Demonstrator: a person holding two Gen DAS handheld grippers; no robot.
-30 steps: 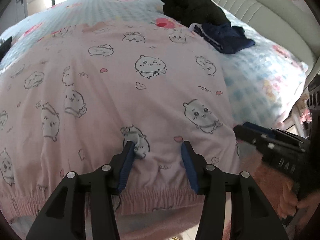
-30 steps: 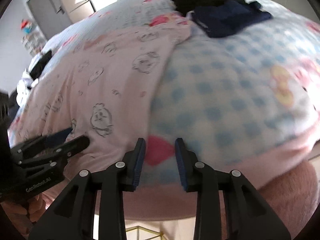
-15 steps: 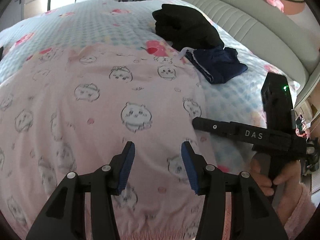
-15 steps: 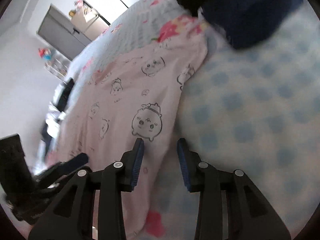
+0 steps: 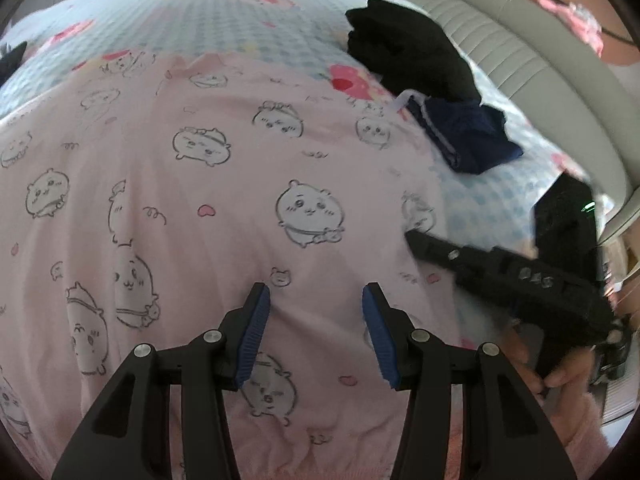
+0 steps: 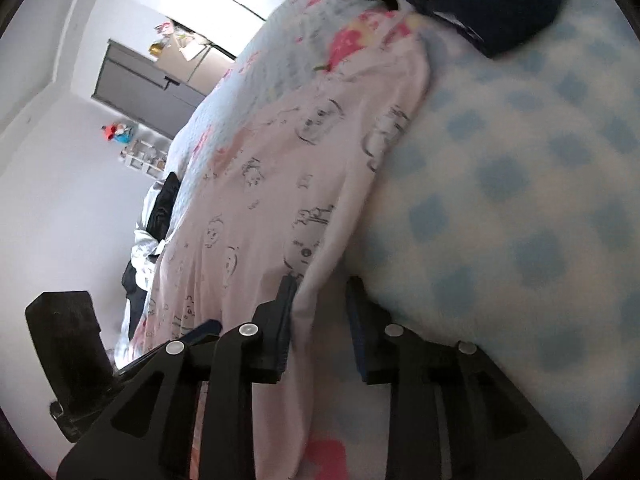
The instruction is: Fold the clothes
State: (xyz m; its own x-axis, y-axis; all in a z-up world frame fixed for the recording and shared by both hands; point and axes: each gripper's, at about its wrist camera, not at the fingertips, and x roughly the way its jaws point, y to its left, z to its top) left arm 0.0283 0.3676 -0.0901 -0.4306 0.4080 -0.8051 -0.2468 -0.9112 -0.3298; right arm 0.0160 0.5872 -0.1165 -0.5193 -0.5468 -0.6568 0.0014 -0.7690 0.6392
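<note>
A pink garment [image 5: 208, 184] printed with cartoon faces lies spread flat on the bed. My left gripper [image 5: 316, 320] hovers open over its near part, with nothing between the pads. The right gripper [image 5: 416, 240] reaches in from the right at the garment's right edge. In the right wrist view the pink garment [image 6: 260, 208] runs away to the upper right, and its side edge lies between the jaws of my right gripper [image 6: 320, 316], which are closing. A gap still shows beside the cloth. The left gripper [image 6: 200, 330] shows at the lower left.
A black garment [image 5: 404, 52] and a folded navy one [image 5: 468, 136] lie on the blue-checked bedcover [image 5: 248, 20] at the far right. A padded grey headboard [image 5: 520, 52] runs behind them. More dark clothes [image 6: 160, 208] hang off the bed's far side.
The right gripper swung in from the bed's near edge to the garment's right side, rolled, and narrowed its jaws around that edge. The left gripper shifted further up over the garment and stayed open.
</note>
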